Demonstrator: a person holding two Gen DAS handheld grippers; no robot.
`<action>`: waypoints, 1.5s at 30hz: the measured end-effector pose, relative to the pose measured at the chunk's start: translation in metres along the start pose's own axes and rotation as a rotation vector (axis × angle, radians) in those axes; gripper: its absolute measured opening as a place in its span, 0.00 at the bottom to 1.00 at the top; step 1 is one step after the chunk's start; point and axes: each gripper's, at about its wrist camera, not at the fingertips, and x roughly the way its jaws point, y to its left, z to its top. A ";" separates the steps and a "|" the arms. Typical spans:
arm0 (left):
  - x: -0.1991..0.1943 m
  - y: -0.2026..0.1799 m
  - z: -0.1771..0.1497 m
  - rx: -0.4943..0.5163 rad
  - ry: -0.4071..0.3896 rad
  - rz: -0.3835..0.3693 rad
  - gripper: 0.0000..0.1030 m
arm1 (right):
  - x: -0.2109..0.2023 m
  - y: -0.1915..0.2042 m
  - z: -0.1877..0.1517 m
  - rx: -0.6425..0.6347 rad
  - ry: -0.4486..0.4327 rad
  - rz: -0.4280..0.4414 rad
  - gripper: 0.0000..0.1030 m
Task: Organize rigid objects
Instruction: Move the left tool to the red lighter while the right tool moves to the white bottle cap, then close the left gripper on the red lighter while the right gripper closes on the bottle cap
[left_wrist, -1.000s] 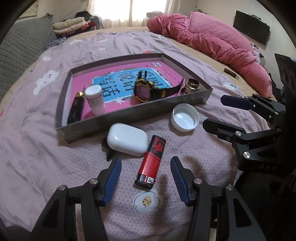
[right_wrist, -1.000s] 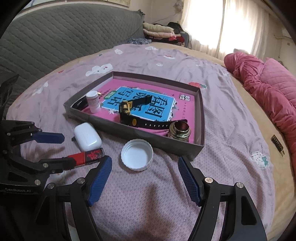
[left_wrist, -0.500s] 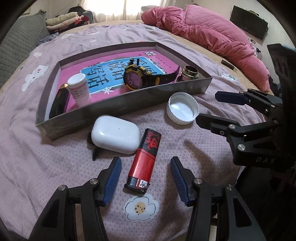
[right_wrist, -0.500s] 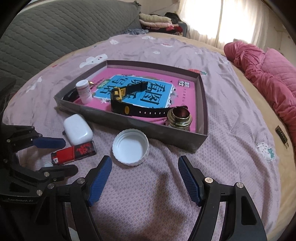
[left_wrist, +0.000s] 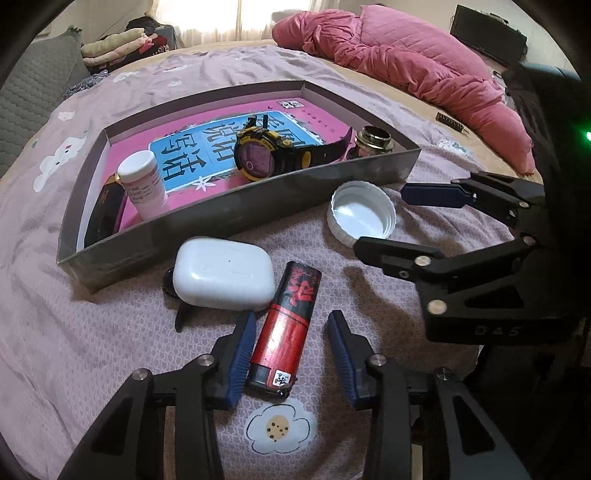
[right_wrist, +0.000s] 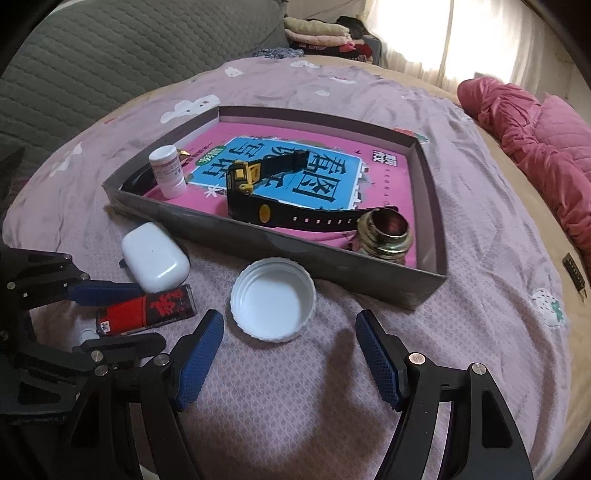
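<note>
Resting on the mauve bedspread (left_wrist: 55, 295), held a pink-and-blue printed sheet (left_wrist: 192, 155) on its floor: a shallow grey tray (left_wrist: 229, 218). Contained a white pill bottle (left_wrist: 142, 184) standing upright near one corner, a dark flat item (left_wrist: 103, 210) beside it against the wall, too shadowed to identify, a black-and-yellow wristwatch (left_wrist: 266, 155) lying across the middle, and a small brass-coloured jar (left_wrist: 375, 138) in the far corner, mouth up. Lay outside the tray, just before its near wall: a white earbud case (left_wrist: 221, 273), a red-and-black lighter (left_wrist: 288, 321) touching that case, and an upturned white bottle cap (left_wrist: 360, 214). Pointed steeply down at the bed, straddled the lower half of the lighter: left gripper (left_wrist: 291, 354), its jaws closing, one blue pad right against the lighter's side, the other with a gap, so nothing gripped. Angled down likewise, hovered just short of the bottle cap: right gripper (right_wrist: 290, 358), jaws spread wide and empty, the cap beyond the fingertips (right_wrist: 203, 343) rather than between them. Compared with a second before, narrowed visibly around the lighter on the left side; came lower and nearer on both sides, the lighter and cap looming larger in each view; stayed put inside the tray, every item.
</note>
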 end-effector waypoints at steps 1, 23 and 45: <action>0.001 0.000 0.000 0.002 0.001 0.001 0.40 | 0.003 0.000 0.000 0.000 0.004 -0.001 0.73; 0.011 0.001 0.006 -0.002 -0.009 0.002 0.29 | 0.023 0.003 0.008 -0.013 -0.002 -0.005 0.60; -0.015 0.001 0.003 -0.033 -0.072 -0.030 0.23 | -0.017 -0.002 0.002 0.039 -0.079 0.110 0.50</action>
